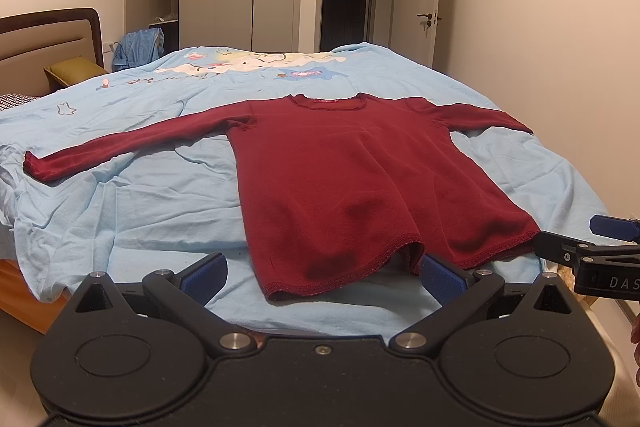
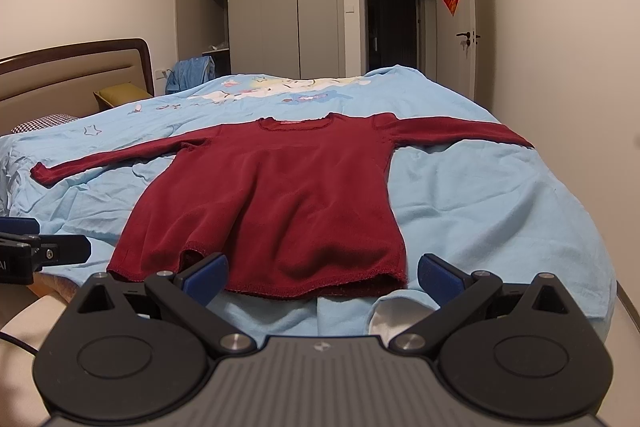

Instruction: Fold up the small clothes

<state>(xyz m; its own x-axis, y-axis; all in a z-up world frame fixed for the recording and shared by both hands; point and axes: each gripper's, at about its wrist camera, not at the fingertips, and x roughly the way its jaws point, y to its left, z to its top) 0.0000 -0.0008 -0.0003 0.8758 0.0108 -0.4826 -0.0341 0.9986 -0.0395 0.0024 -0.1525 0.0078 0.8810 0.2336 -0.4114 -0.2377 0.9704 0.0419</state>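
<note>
Dark red long-sleeved top lay flat, sleeves spread, on blue bedsheet. Left hand-held gripper and right hand-held gripper gaped wide (both empty) near hem.

The right gripper is cut off by the left wrist view's right edge. The left gripper is cropped likewise. The sweater collar's label is too small to read.

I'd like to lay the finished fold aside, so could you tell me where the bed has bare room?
Bare light-blue bedsheet lies right of the dark-red long-sleeved knit top, below its right sleeve, and left of it, below the left sleeve. Near the hem both grippers crowd.
</note>
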